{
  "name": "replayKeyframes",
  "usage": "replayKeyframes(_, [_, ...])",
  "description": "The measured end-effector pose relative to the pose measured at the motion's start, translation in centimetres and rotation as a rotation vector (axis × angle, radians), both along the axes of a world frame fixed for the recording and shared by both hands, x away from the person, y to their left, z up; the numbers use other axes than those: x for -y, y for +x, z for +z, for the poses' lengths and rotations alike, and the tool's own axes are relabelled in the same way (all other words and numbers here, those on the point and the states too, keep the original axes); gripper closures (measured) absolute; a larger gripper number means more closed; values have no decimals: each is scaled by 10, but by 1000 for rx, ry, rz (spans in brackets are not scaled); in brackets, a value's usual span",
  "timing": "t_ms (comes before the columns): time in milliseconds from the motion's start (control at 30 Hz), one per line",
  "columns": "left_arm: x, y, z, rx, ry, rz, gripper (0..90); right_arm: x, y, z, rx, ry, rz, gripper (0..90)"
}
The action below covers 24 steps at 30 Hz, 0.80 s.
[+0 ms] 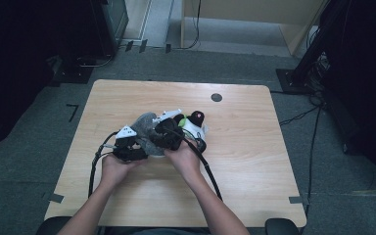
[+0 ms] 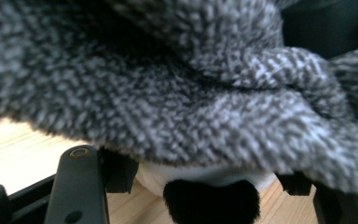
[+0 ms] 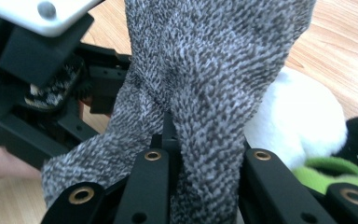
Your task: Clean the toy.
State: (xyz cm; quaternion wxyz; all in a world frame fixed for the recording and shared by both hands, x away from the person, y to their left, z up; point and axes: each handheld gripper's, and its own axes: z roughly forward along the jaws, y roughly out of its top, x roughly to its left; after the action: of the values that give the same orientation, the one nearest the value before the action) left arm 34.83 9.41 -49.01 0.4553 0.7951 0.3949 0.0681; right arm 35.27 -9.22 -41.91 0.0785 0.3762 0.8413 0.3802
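Note:
A grey fuzzy knitted cloth [image 1: 144, 122] lies bunched at the table's middle, over a plush toy [image 1: 195, 120] that is white, black, green and red. In the right gripper view the cloth [image 3: 205, 70] runs up from between my right gripper's [image 3: 205, 156] jaws, which are shut on it. The toy's white body [image 3: 298, 121] lies just to the right. In the left gripper view the cloth [image 2: 177, 79] drapes over the top. Beneath it a white and black plush part [image 2: 209, 186] sits between my left gripper's [image 2: 207, 179] jaws, whose pads press on it from both sides. The two grippers [image 1: 134, 147] [image 1: 169, 134] are close together.
The wooden table [image 1: 254, 161] has a small dark round hole [image 1: 216, 97] near its far edge. Black cables [image 1: 208, 171] trail from the grippers toward the person. Grey carpet, dark equipment and a wooden panel surround the table.

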Motion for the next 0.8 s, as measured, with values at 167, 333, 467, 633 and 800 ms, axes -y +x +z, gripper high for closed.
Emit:
replayKeyframes(167, [-2,2,0,-14,3,-1,375,11,-3,-3,-21,-20,26,795])
replayKeyframes(333, [-1,2,0,-10,8,-5,384,31,-12,-9,-8,-74,37,797])
replayKeyframes(467, [-1,3,0,-15,5,-3,386,42,-23,-13,13,-118,44,800])
replayKeyframes(633, [-1,3,0,-11,10,-12,386,58,-31,-19,-3,-129,36,800])
replayKeyframes(800, [-1,2,1,-11,14,-15,385,66,-41,-19,16,-171,42,798])
